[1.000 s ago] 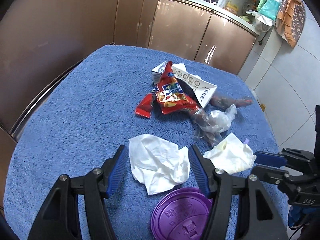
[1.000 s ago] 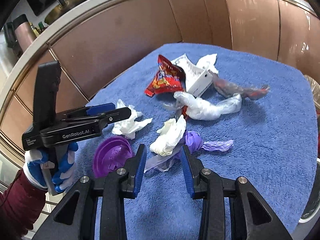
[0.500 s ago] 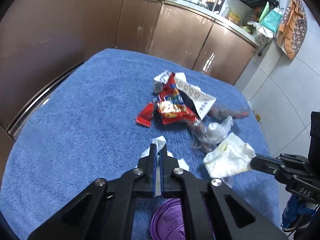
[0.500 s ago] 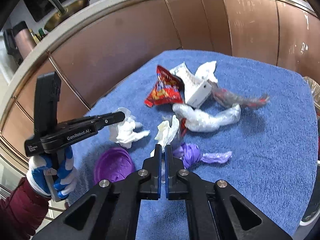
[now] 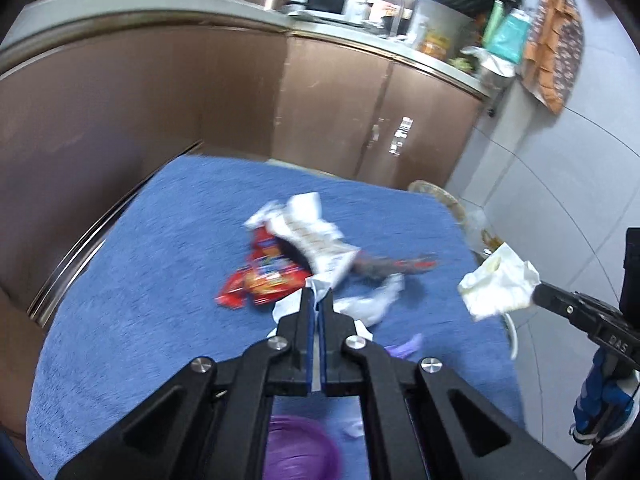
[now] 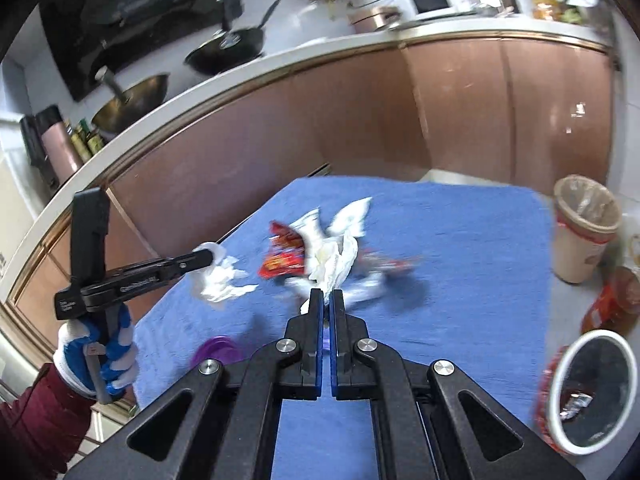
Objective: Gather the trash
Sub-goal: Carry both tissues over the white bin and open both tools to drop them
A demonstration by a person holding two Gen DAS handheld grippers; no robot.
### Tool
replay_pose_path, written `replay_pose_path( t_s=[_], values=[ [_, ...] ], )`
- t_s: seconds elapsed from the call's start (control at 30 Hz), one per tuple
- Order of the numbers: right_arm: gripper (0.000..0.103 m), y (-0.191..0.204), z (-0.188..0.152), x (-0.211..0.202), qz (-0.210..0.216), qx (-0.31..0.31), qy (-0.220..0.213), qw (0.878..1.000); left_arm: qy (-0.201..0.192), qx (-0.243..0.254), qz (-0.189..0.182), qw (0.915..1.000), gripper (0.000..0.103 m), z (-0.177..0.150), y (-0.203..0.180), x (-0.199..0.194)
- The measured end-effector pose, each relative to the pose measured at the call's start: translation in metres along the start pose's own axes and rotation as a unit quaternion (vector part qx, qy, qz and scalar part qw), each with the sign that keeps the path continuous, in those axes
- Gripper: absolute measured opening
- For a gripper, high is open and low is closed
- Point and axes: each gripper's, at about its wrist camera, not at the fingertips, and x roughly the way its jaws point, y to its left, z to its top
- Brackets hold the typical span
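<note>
My left gripper [image 5: 320, 294] is shut on a crumpled white tissue [image 5: 285, 307] and holds it above the blue towel [image 5: 140, 280]. In the right wrist view that tissue [image 6: 218, 278] hangs from the left gripper [image 6: 206, 257]. My right gripper [image 6: 328, 294] is shut on a second white tissue [image 6: 336, 256], seen lifted at the right of the left wrist view [image 5: 496, 284]. On the towel lie a red snack bag [image 5: 268, 272], a white carton [image 5: 312, 236], a clear plastic bag [image 5: 372, 300] and a purple lid [image 6: 218, 350].
A tall bin lined with a bag [image 6: 588, 224] stands past the towel's right edge. A white-rimmed bin [image 6: 554, 396] with a wrapper inside sits at the lower right. Brown cabinets [image 5: 340, 100] ring the table. A gloved hand [image 6: 96, 352] holds the left gripper.
Both grippers closed on their tissues and lifted them off the towel. The right one carried its tissue up and to the right, towards the table edge.
</note>
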Motion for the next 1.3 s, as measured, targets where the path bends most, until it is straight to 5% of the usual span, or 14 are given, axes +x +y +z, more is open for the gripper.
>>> replay_pose_path(
  t_s=[0.4, 0.8, 1.17, 1.23, 1.3],
  values=[
    [0.002, -0.156, -0.033, -0.103, -0.152, 0.087, -0.043, 0.984, 0.031, 0.104, -0.111, 0.9879, 0.001, 0.034, -0.201, 0.061],
    [0.002, -0.296, -0.083, -0.108, -0.232, 0.185, -0.022, 0.955, 0.115, 0.171, -0.157, 0.9658, 0.002, 0.009, -0.382, 0.195],
    [0.006, -0.352, -0.105, -0.054, -0.264, 0.211, 0.02, 0.941, 0.17, 0.186, -0.147, 0.9566, 0.007, -0.028, -0.431, 0.291],
    [0.008, -0.36, -0.11, -0.044, -0.269, 0.21, 0.028, 0.939, 0.179, 0.182, -0.15, 0.9554, 0.016, -0.032, -0.432, 0.302],
    [0.021, -0.363, -0.114, -0.039, -0.276, 0.21, 0.034, 0.937, 0.183, 0.173, -0.153, 0.9555, 0.037, -0.034, -0.43, 0.308]
  ],
)
